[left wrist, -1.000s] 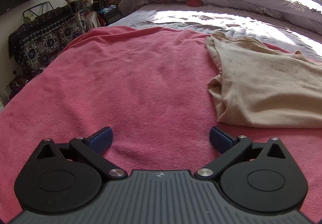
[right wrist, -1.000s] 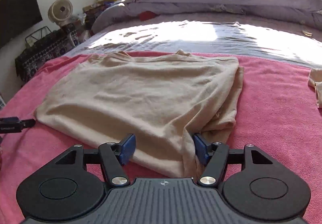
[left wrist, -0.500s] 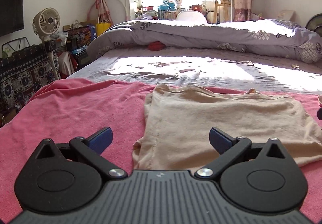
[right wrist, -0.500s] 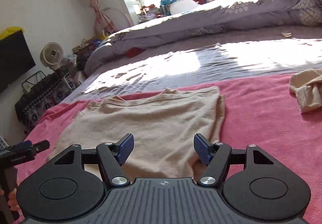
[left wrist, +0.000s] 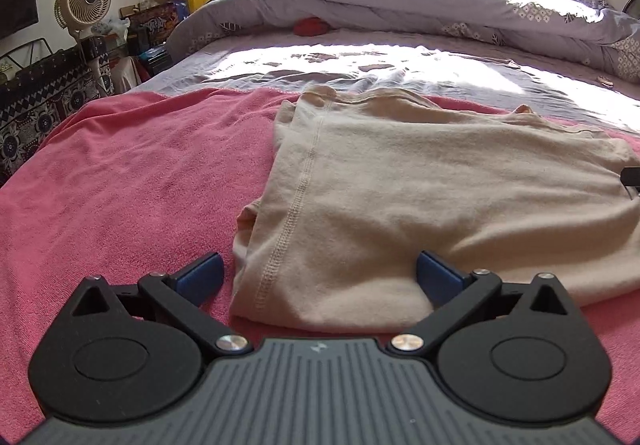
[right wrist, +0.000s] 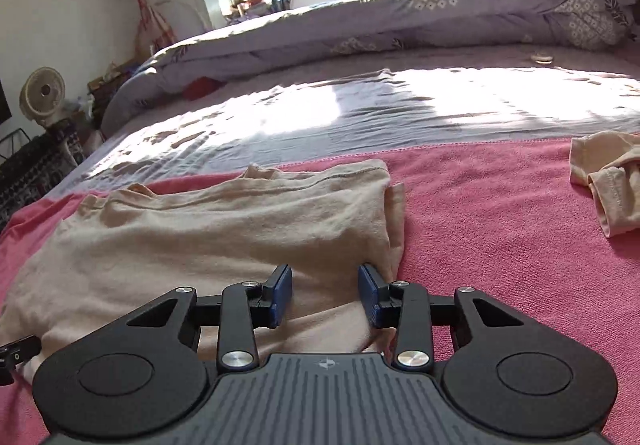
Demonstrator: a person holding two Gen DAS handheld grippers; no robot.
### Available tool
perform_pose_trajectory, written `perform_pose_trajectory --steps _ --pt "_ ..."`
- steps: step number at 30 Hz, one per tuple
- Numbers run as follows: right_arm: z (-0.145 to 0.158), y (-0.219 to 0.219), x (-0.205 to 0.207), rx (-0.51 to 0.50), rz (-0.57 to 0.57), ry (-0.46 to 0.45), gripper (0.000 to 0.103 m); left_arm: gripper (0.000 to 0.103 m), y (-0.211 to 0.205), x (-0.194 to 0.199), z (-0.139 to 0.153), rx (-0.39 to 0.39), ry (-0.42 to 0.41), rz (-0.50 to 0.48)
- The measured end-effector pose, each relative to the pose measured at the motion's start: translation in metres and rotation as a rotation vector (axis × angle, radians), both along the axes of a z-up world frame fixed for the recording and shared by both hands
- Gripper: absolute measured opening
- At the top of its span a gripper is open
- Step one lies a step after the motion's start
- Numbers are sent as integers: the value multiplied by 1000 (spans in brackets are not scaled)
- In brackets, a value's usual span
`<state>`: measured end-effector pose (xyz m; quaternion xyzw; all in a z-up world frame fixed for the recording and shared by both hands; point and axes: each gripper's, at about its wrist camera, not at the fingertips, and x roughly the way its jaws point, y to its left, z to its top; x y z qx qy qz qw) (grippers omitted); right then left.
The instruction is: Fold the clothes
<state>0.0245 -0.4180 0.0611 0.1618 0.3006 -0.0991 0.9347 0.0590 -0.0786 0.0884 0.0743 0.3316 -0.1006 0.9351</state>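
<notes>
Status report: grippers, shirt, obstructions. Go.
Left gripper open at shirt corner. Right gripper closing, cloth between jaws, not pinched. Second garment clear aside.

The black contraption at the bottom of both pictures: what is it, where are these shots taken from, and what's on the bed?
It is a hand-held gripper; a person carries one in each hand, and a wide-angle camera on each looks forward along its two blue-padded jaws. So one picture comes from the left gripper, the other from the right gripper.

Both look across a bed covered by a pink blanket. On it lies a beige shirt, partly folded. The left gripper faces the shirt's near left corner with its jaws wide open, holding nothing. The right gripper faces the near right corner; its jaws have just been closing, with cloth between them, but the pads do not press on it. A second beige garment lies crumpled off to the right.

Beyond are a grey sheet, a duvet and a fan.
</notes>
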Motion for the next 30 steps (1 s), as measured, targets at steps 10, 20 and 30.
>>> perform_pose_trajectory --steps 10,20,30 --pt "25 16 -52 28 -40 -105 87 103 0 0 1 -3 0 2" --pt "20 23 -64 66 -144 72 103 103 0 1 1 -6 8 2" --pt "-13 -14 -175 787 -167 -286 102 103 3 1 2 -23 19 5"
